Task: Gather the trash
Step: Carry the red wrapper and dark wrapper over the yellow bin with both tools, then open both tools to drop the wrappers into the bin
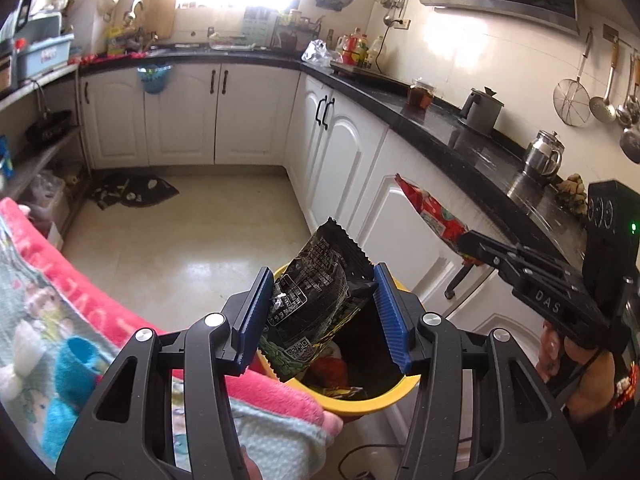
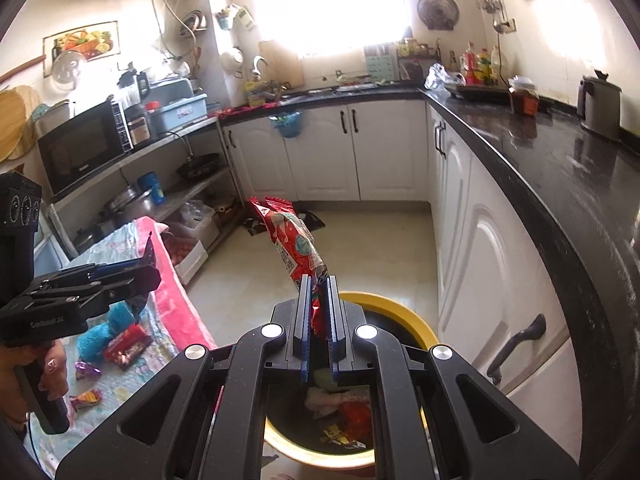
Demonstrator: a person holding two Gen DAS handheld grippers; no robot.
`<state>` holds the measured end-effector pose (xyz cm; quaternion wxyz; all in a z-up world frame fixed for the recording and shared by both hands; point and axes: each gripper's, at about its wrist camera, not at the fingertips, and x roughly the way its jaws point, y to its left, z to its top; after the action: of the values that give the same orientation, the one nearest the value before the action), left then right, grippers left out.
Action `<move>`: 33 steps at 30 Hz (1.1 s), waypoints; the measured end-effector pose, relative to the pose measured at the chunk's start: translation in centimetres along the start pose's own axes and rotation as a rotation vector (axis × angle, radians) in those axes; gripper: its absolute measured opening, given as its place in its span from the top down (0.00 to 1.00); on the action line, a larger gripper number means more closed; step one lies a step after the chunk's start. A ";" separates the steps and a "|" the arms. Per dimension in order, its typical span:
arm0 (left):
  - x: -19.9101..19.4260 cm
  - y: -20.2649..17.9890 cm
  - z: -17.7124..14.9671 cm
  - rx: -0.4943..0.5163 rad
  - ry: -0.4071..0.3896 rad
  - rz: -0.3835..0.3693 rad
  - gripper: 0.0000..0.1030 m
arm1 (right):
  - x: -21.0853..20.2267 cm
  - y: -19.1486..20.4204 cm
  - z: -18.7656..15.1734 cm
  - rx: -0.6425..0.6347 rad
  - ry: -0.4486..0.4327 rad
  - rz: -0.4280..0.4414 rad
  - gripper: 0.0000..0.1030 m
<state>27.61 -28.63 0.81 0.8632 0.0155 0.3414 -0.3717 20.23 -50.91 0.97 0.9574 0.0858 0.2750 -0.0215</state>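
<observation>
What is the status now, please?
Left hand-held gripper holds black wrapper over yellow bin. Right hand-held gripper shut on red wrapper, above bin. Nothing blocks the bin.

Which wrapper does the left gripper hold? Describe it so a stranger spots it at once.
Find the yellow-rimmed bin by the white cabinets. Right above it, the left gripper clamps a black snack packet with white print. The other held wrapper is red.
</observation>
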 end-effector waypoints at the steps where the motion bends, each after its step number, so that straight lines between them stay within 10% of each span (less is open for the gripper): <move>1: 0.4 0.0 0.0 0.000 0.004 0.000 0.58 | 0.3 -0.3 -0.2 0.007 0.008 -0.006 0.93; 24: 11.2 0.5 -3.1 -0.076 0.151 -0.076 0.56 | 7.4 -4.5 -5.5 0.147 0.192 -0.047 0.92; 33: 10.5 2.1 -3.8 -0.101 0.160 0.000 0.39 | 8.2 -4.2 -5.8 0.175 0.208 -0.034 0.71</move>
<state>31.90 -32.68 -8.83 0.8329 0.0014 0.4275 -0.3514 23.82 -53.96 -8.84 0.9121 0.1661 0.3712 -0.0528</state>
